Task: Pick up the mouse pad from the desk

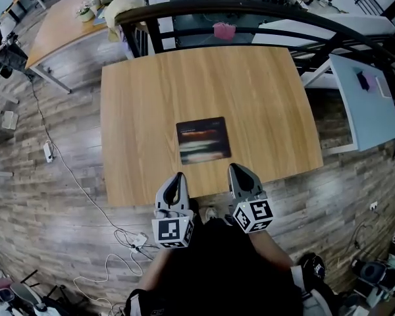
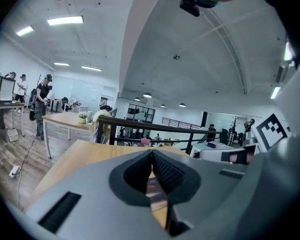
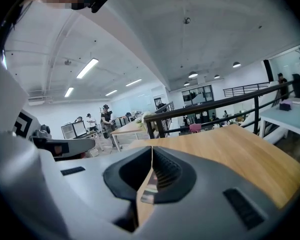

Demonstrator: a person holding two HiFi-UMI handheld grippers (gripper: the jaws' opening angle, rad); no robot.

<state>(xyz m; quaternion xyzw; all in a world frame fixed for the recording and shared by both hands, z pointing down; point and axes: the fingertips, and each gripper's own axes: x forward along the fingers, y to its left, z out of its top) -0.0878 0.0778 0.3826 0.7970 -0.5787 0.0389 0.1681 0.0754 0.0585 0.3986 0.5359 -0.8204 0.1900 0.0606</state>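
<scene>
A dark rectangular mouse pad (image 1: 203,140) with a pale sheen lies flat near the front middle of the wooden desk (image 1: 151,110). My left gripper (image 1: 178,176) hovers at the desk's front edge, just below and left of the pad, jaws shut with nothing in them. My right gripper (image 1: 236,170) is beside it, below the pad's right corner, also shut and empty. In the left gripper view a strip of the pad (image 2: 152,188) shows through the gap under the closed jaws (image 2: 152,154). The right gripper view shows the same strip of pad (image 3: 149,188) below its closed tips (image 3: 152,150).
A black railing (image 1: 263,15) runs behind the desk. A white table (image 1: 365,107) stands to the right and another wooden table (image 1: 62,25) at the back left. Cables and a power strip (image 1: 47,151) lie on the floor at left.
</scene>
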